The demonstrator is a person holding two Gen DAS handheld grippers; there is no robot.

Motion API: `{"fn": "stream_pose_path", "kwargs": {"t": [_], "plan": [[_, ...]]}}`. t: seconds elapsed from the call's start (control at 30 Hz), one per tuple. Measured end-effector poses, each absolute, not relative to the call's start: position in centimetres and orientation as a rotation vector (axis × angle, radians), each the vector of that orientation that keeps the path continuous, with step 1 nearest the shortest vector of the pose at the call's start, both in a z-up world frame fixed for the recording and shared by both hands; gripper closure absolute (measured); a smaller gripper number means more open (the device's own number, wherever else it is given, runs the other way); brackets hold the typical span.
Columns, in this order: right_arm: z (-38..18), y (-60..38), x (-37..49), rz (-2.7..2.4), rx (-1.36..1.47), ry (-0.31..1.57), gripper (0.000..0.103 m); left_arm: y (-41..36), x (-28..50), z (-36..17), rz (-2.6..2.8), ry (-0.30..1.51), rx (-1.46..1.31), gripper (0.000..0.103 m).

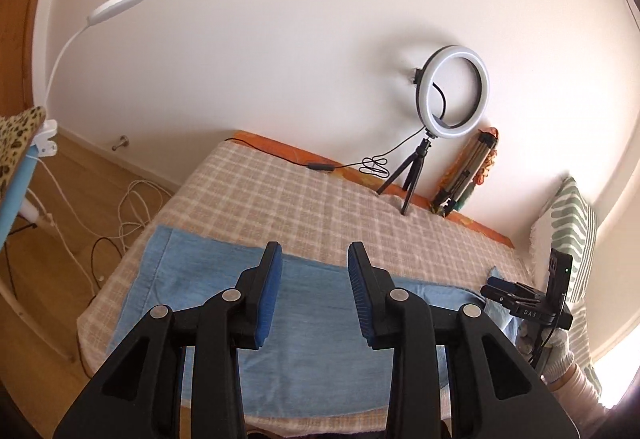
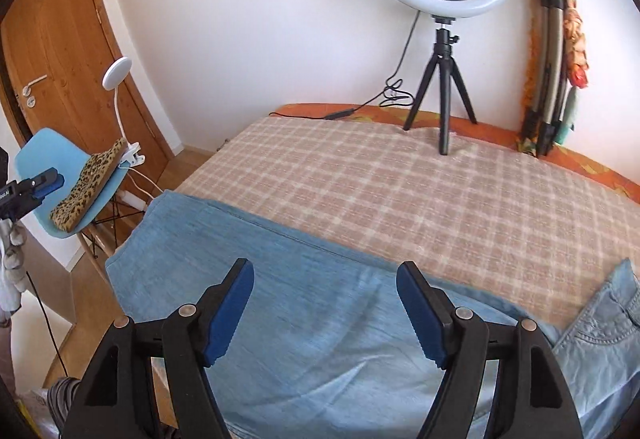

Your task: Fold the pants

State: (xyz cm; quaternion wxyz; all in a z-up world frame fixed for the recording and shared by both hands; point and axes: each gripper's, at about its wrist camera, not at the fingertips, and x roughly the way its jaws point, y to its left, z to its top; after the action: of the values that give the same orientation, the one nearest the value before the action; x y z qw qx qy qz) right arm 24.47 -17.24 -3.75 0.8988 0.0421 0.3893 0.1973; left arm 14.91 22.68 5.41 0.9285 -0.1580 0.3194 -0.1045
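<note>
Light blue denim pants [image 1: 312, 303] lie flat across the near side of a bed covered by a beige checked blanket [image 1: 320, 199]. My left gripper [image 1: 316, 255] hovers above the pants, open, with nothing between its blue pads. In the right wrist view the pants [image 2: 320, 327] fill the foreground, their waist and pocket end [image 2: 608, 319] at the right. My right gripper [image 2: 326, 271] also hangs over them, open wide and empty. A gloved hand [image 1: 560, 355] holds the right gripper at the right edge of the left wrist view.
A ring light on a small tripod [image 2: 444, 51] stands at the back of the bed, with a folded tripod [image 2: 548, 71] leaning on the wall. A striped pillow [image 1: 572, 223] lies right. A blue chair [image 2: 44, 151] with a leopard cushion, a clip lamp and floor cables [image 1: 132, 207] are left.
</note>
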Motion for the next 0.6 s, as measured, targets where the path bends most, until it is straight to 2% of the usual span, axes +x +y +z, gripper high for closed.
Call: {"fn": "stream_pose_path", "kwargs": {"t": [0.03, 0.23, 0.43, 0.6], "plan": [[-3.9, -18.9, 23.7, 0.382, 0.102, 0.805, 0.026, 21.3, 15.5, 6.1, -0.231, 0.657, -0.299, 0.063], [-5.1, -28.6, 19.3, 0.201, 0.132, 0.785, 0.027, 11.2, 19.3, 7.8, -0.381, 0.712, -0.169, 0.063], [-6.6, -36.5, 15.9, 0.042, 0.183, 0.784, 0.027, 0.1, 22.2, 5.1, -0.560, 0.792, -0.136, 0.063], [-8.0, -42.8, 12.9, -0.094, 0.238, 0.788, 0.027, -8.7, 24.1, 1.9, -0.685, 0.878, -0.181, 0.051]]}}
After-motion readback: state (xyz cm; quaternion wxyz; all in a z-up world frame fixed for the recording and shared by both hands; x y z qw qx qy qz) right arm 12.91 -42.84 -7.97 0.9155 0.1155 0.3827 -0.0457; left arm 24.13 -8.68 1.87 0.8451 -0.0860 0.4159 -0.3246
